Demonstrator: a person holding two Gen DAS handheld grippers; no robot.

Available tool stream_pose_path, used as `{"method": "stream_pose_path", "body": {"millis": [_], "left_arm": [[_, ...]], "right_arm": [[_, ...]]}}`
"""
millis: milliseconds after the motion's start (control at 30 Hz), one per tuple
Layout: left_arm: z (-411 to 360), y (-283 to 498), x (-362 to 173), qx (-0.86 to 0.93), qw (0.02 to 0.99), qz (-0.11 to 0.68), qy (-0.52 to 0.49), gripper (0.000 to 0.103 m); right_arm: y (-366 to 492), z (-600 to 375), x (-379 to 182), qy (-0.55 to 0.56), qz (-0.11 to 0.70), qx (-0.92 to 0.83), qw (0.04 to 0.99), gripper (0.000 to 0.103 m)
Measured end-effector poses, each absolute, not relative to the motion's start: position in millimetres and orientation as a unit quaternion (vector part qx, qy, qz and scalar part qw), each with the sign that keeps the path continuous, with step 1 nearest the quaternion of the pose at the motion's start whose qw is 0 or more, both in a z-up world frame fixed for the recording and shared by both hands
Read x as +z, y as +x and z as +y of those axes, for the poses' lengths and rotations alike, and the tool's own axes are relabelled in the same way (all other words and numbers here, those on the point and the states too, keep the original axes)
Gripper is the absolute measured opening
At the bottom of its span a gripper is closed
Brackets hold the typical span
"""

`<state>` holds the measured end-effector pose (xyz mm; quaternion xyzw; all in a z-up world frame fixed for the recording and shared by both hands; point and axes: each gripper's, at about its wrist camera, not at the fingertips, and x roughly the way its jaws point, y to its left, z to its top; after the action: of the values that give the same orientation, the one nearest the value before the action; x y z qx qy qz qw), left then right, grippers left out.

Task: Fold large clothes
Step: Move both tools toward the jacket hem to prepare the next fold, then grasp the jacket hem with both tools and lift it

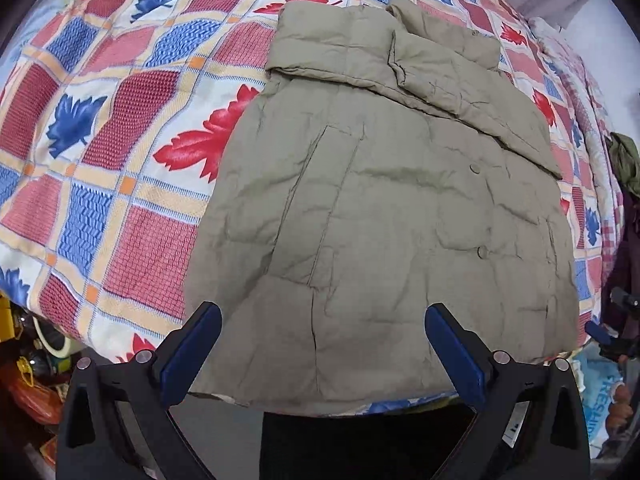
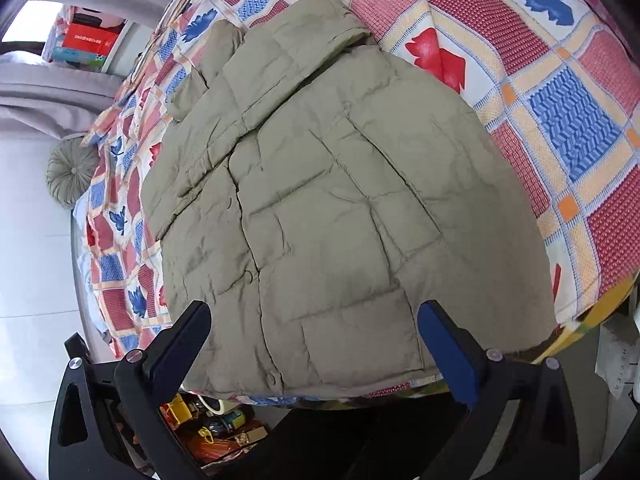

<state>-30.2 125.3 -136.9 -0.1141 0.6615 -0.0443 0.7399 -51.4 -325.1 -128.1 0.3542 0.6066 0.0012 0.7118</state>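
Jacket: your khaki puffer jacket lies flat at the near edge of the bed
Left tongs: spread wide, gripping nothing
Right tongs: spread wide, gripping nothing

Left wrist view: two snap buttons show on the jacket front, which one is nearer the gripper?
The lower snap button, near the hem of the khaki jacket. The other snap sits higher up the front, toward the collar, farther from the open left gripper.

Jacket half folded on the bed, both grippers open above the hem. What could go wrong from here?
1. The jacket hem lies right at the bed's near edge, so a tug toward the person could slide it off the bedspread.
2. The puffy folded sleeve may spring open.
3. The left gripper and right gripper may pinch only the top layer.
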Motion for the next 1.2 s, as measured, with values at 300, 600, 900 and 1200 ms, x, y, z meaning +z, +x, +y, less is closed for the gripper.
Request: {"method": "stream_pose_path", "body": {"millis": [300, 600, 900, 1200], "left_arm": [[143, -55, -158, -0.094, 0.681, 0.693, -0.218, 0.102], [145, -81, -195, -0.128, 0.616, 0.731, -0.264, 0.102], [149, -100, -244, -0.11, 0.561, 0.739, -0.357, 0.102], [135, -90, -251, -0.09, 0.583, 0.709, -0.387, 0.102]], "right_arm": [[-81, -335, -140, 0.404, 0.615, -0.021, 0.677, 0.103], [-110, -353, -173, 0.463, 0.621, -0.053, 0.63, 0.103], [-117, -347, -213, 0.485, 0.636, -0.06, 0.597, 0.103], [-106, -332, -236, 0.512, 0.63, -0.026, 0.584, 0.103]]}}
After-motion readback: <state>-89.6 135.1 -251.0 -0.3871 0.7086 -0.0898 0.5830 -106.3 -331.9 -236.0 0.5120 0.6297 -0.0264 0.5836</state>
